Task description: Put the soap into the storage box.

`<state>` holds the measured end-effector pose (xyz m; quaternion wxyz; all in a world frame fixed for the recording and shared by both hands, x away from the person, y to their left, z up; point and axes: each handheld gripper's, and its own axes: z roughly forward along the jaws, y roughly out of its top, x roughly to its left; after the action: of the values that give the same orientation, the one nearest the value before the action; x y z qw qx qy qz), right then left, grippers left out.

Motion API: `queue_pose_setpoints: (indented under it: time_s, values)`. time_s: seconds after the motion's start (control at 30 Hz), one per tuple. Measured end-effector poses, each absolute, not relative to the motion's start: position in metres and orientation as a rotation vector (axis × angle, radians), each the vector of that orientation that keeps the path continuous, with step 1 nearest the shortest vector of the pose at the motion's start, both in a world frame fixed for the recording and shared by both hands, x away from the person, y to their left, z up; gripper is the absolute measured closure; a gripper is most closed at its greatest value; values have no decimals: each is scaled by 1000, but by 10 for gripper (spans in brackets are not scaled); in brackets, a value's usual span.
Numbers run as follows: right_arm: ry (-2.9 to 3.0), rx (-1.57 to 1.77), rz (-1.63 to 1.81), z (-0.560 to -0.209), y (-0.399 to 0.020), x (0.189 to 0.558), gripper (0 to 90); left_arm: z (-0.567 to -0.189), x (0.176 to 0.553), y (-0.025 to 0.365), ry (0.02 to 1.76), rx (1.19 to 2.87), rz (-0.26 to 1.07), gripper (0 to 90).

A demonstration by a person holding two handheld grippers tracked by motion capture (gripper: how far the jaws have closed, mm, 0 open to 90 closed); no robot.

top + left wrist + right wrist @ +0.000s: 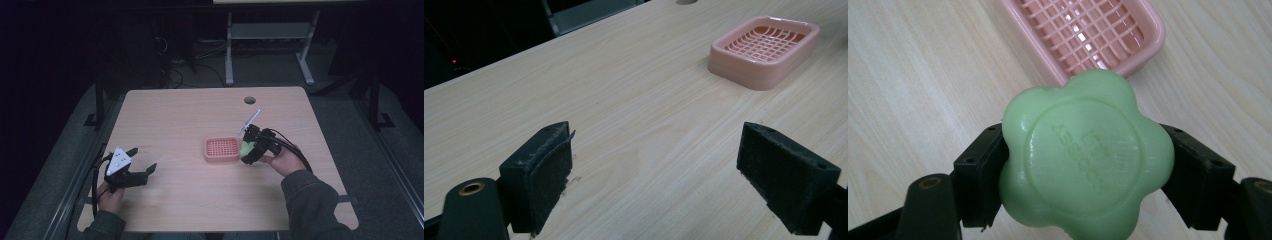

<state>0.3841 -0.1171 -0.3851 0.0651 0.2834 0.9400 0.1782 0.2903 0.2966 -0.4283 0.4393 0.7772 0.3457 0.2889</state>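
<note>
right tool pinching green flower-shaped soap by its sides, held just above desk beside right edge of pink soap dish, likely lined up for drop onto grid. left tool spread wide, holding nothing, parked well apart, out of way.

A dim lab or office workroom: a pale wood bench with a cable hole, loose floor cables, and grey desk legs behind.
</note>
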Motion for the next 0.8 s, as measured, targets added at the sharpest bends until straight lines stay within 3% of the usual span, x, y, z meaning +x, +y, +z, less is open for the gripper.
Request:
queue_pose_setpoints:
  time_s: [0.8]
  values:
    - [2873, 781, 520, -380, -86, 404, 258, -428, 291, 296, 859, 1924, 711, 141]
